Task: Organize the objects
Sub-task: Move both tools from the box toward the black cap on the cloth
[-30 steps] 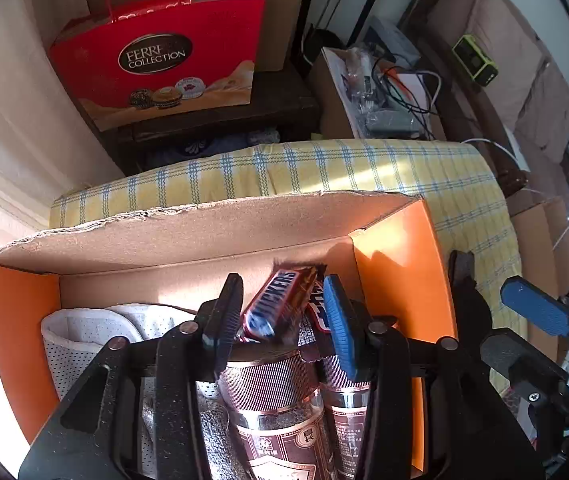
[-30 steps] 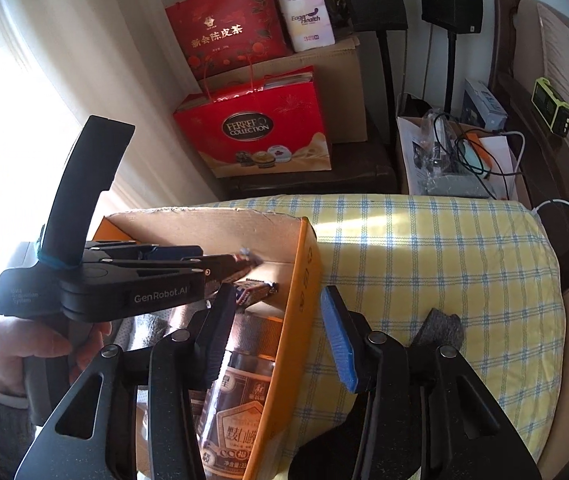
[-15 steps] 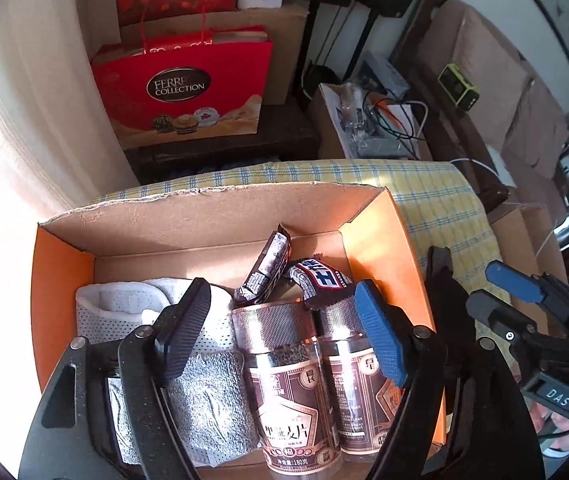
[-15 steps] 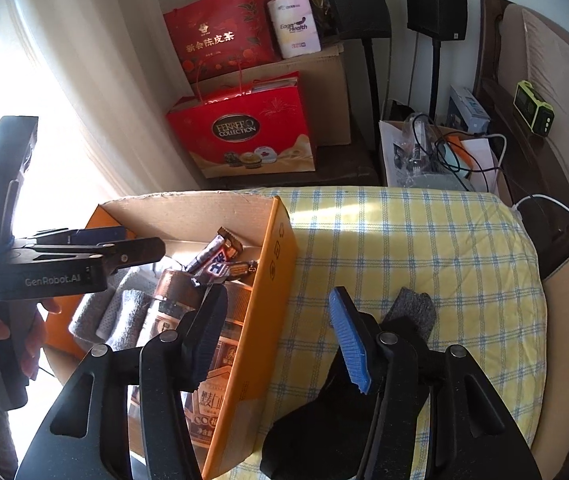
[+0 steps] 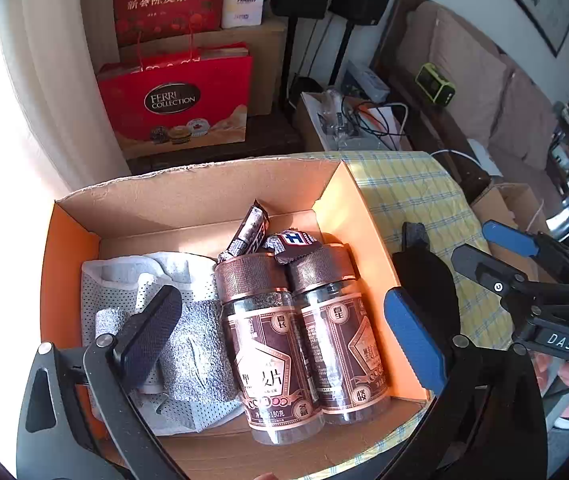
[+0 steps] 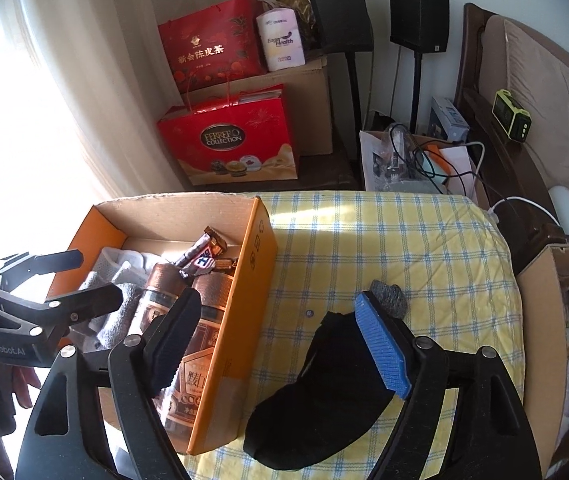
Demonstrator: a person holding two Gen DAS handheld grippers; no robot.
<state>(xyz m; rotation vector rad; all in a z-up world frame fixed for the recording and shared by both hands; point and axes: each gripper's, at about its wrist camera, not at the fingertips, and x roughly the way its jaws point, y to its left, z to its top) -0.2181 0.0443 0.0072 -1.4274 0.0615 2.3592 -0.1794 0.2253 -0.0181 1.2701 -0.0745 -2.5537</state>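
Observation:
An orange cardboard box [image 5: 204, 184] [image 6: 244, 300] sits on a yellow checked cloth [image 6: 384, 248]. It holds two brown-lidded jars [image 5: 264, 340] [image 6: 164, 284] lying side by side, grey and white socks [image 5: 188, 344], and two snack bars [image 5: 250, 232] [image 6: 200, 248] resting on the jar lids. My left gripper [image 5: 280, 312] [image 6: 88, 278] hovers above the box, jaws opening wide, with nothing between them. My right gripper [image 6: 278, 306] [image 5: 480, 244] hangs over the box's right wall and the cloth, jaws opening and empty. A black sock [image 6: 324, 392] [image 5: 424, 276] lies on the cloth under its blue finger, and a grey sock tip [image 6: 388, 296] shows beyond it.
Red gift bags [image 6: 228, 140] and a brown carton stand behind the table. Two speakers on stands [image 6: 416, 16] are at the back. A box of cables [image 6: 412, 160] sits further right, and an open carton [image 6: 556, 300] stands by the table's right edge. A sofa runs along the right.
The left gripper let the snack bar go onto the jar lids, opened wide and drew back and up from the box. The right gripper opened wider and pulled back.

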